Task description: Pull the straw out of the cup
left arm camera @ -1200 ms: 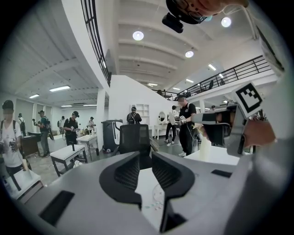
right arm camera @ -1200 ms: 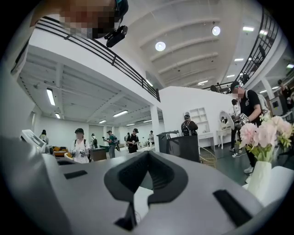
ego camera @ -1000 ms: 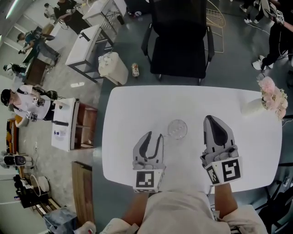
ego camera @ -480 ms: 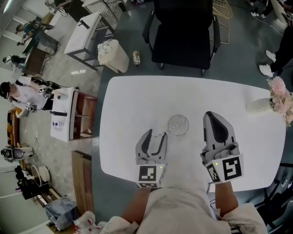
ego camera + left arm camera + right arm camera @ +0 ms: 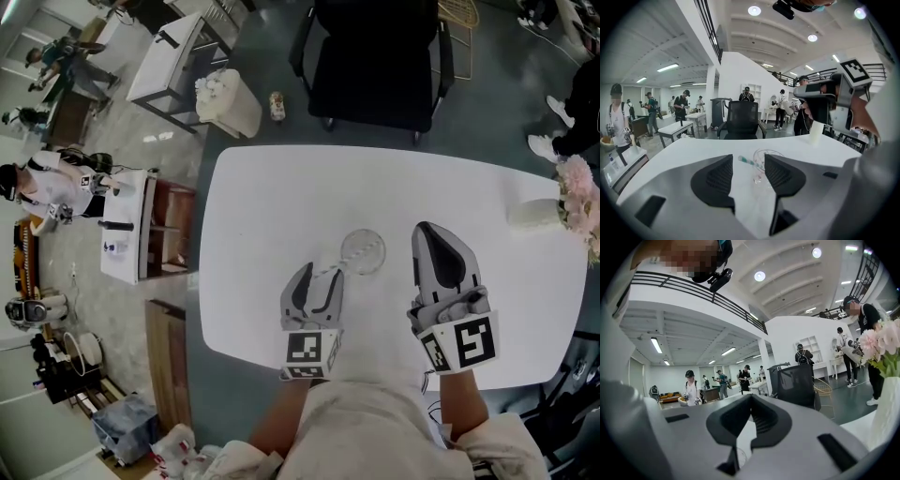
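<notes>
A clear plastic cup (image 5: 364,251) stands near the middle of the white table (image 5: 262,206). A thin straw (image 5: 336,265) leans out of it toward the near left. My left gripper (image 5: 319,274) sits just short of the cup. Its jaws have just been opening and stand open. In the left gripper view the straw's teal tip (image 5: 746,161) lies between the left gripper's (image 5: 748,159) jaws without touching the pads, with the cup (image 5: 761,166) right behind it. My right gripper (image 5: 424,228) hovers to the right of the cup, its jaws (image 5: 751,397) meeting at the tips, nothing held.
A white vase (image 5: 532,214) with pink flowers (image 5: 577,183) stands at the table's far right edge and looms close on the right of the right gripper view (image 5: 886,423). A black office chair (image 5: 375,66) stands behind the table. People and desks fill the room beyond.
The left gripper's jaws have spread wider, and it has sunk toward the table with the straw's end now between its fingers. The right gripper has barely shifted.
</notes>
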`<state>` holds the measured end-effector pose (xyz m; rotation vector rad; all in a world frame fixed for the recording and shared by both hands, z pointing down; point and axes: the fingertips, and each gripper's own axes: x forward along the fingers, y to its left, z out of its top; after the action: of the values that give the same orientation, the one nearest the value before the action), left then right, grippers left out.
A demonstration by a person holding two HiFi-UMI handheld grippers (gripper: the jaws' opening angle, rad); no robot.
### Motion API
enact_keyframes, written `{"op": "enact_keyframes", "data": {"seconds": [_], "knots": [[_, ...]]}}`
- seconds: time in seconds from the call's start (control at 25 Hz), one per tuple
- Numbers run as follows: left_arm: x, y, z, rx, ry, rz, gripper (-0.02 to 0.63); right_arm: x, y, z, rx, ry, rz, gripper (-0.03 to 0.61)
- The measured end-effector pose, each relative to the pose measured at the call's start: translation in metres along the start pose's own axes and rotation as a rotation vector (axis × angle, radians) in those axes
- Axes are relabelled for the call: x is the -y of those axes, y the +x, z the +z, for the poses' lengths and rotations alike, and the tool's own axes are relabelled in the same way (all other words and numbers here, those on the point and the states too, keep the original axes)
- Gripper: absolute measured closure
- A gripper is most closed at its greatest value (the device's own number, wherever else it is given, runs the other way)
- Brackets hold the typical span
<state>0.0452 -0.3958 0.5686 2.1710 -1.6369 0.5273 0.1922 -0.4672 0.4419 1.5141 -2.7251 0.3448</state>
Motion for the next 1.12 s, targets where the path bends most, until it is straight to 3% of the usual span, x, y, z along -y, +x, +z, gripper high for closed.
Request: {"op": "enact_keyframes", "data": {"seconds": [0.52,0.84,1.12], "knots": [[0.007,0.008,-0.008,-0.017,-0.024,-0.013,0.424,0.008,-0.003,-0.004,-0.008,-0.002,-0.011,0.578],[0.009,0.011,-0.006,-0.010,-0.030,-0.004,0.517,0.014,-0.006,-0.001,0.001,0.011,-0.020,0.578],[0.008,0.009,-0.004,-0.004,-0.030,-0.015,0.555,0.008,-0.003,-0.002,0.002,0.010,-0.012,0.578]]}}
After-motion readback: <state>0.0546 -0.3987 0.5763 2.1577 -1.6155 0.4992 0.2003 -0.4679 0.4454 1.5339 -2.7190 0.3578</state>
